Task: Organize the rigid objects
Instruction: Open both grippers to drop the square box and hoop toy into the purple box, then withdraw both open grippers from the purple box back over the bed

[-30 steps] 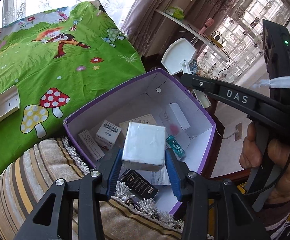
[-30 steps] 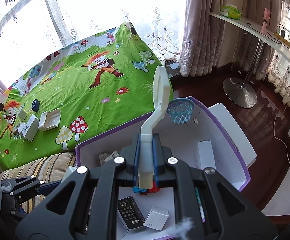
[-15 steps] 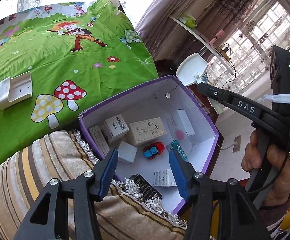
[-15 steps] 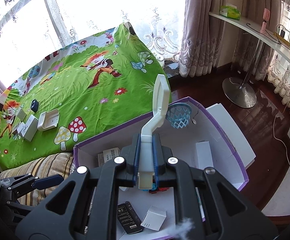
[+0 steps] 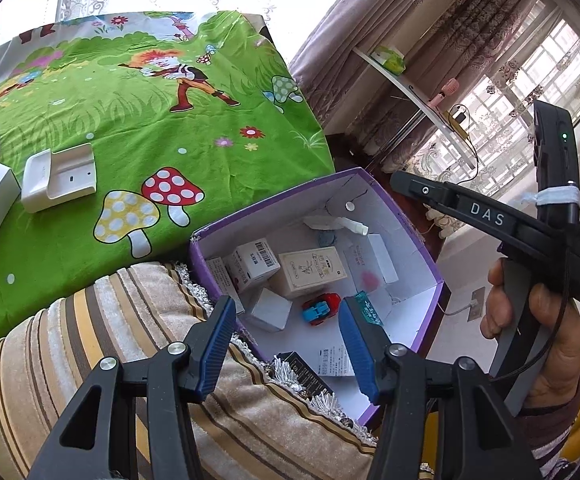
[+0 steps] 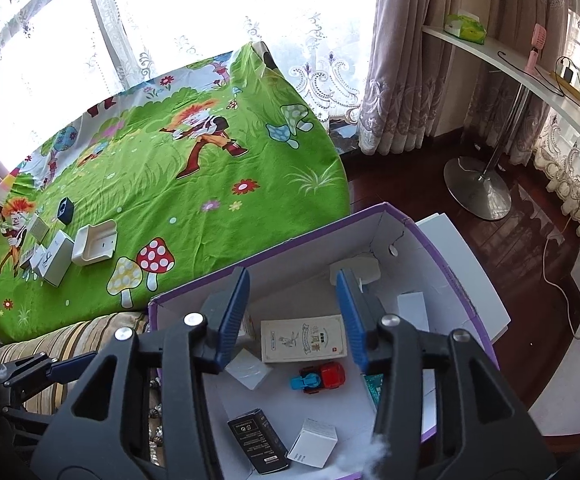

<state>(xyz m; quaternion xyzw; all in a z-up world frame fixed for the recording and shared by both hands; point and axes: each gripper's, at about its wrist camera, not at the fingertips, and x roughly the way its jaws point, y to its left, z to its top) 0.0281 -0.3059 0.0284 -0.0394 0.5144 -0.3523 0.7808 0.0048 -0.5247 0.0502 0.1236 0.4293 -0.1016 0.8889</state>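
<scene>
Purple-walled box (image 6: pixel 449 256) at table edge, serving as collection bin: toy basketball hoop (image 5: pixel 331 226) lying flat against far wall, toy car (image 6: pixel 319 376) and beige carton (image 6: pixel 303 338) mid-floor, small white cube (image 5: pixel 270 308) and black box (image 6: pixel 258 444) nearer. Right tongs (image 6: pixel 291 320) spread wide above box, empty, judged a release posture. Left tongs (image 5: pixel 288 350) likewise apart and empty, poised over near rim. Remaining items, white tray (image 6: pixel 94 242) and several small boxes (image 6: pixel 52 258), grouped well apart on green cartoon tablecloth (image 5: pixel 130 120), presumably next for collection.
</scene>
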